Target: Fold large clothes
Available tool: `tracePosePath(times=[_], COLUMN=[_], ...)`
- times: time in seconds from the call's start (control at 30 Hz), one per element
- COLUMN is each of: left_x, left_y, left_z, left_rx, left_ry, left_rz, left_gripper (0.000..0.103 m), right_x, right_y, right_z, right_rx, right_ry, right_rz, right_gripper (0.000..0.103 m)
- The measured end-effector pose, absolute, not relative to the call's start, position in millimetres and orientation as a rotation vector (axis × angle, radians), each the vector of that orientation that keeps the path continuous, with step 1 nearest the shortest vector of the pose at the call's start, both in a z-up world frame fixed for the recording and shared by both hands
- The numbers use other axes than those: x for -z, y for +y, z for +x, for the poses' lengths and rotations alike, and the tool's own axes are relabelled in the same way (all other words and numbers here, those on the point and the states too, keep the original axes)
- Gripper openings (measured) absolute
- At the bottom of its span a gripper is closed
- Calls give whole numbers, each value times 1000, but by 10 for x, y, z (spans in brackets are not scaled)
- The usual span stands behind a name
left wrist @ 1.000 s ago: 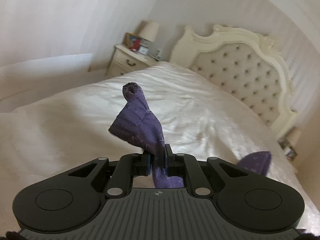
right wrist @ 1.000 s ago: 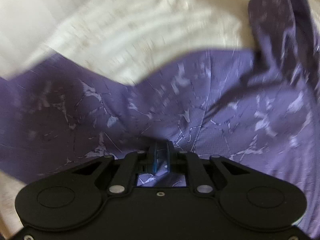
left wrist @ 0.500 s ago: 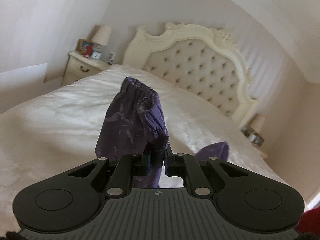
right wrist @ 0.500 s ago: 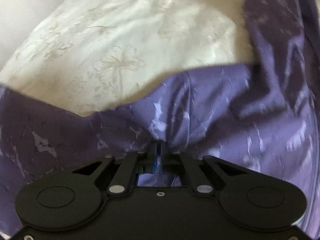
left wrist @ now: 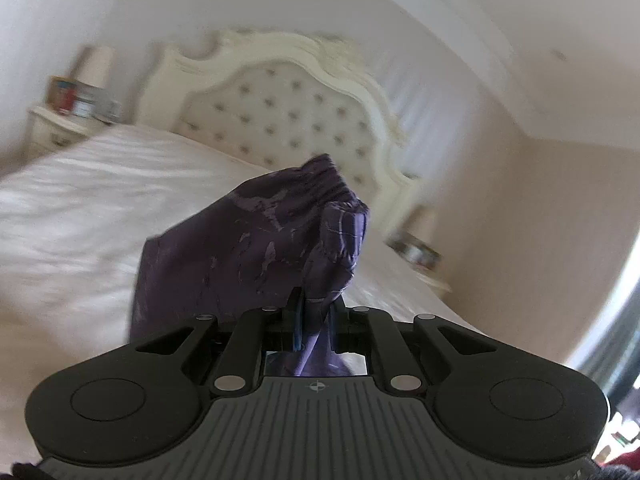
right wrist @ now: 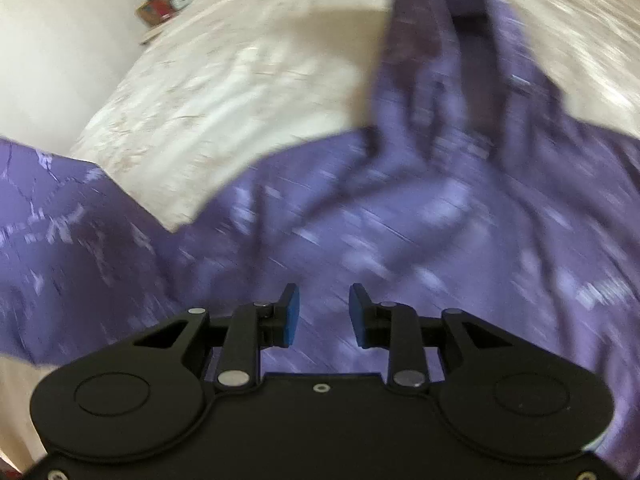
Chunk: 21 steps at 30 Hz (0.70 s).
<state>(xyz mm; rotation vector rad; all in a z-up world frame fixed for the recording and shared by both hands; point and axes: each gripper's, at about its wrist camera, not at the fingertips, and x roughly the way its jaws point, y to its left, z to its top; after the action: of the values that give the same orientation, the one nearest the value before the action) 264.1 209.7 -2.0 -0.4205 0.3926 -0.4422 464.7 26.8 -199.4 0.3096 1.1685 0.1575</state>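
A purple patterned garment [right wrist: 400,220] lies spread over the cream bed [right wrist: 224,92] in the right wrist view, one part running up toward the top right. My right gripper [right wrist: 323,304] is open just above the cloth, its blue pads apart with nothing between them. In the left wrist view my left gripper [left wrist: 318,308] is shut on a bunched part of the same purple garment [left wrist: 260,244], held up above the bed [left wrist: 80,200] with the gathered elastic hem on top.
A cream tufted headboard [left wrist: 288,112] stands behind the bed. A nightstand [left wrist: 56,128] with a lamp and small items is at the left, another with a lamp at the right [left wrist: 416,252]. The bedside items also show in the right wrist view [right wrist: 168,4].
My right gripper has opened and let go of the garment, which now lies on the bed. My left gripper has lifted and swung right, still holding its bunch of cloth.
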Motion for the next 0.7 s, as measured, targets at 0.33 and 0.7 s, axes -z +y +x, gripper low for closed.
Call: tracePosePath(times=[0.33,0.7], left_x=[738,1053], left_y=[743,-181], left_z=[3005,3049], left_rx=[597,712], left_ry=[582,750], left_rz=[-375,-253], left_gripper=[12,71], right_x=[2065,2078], right_y=[-911,-1669], right_z=[3757,3350], right_rx=[18,73], right_ry=[1230,1232], right_rz=[389,457], right_gripper=[41,57])
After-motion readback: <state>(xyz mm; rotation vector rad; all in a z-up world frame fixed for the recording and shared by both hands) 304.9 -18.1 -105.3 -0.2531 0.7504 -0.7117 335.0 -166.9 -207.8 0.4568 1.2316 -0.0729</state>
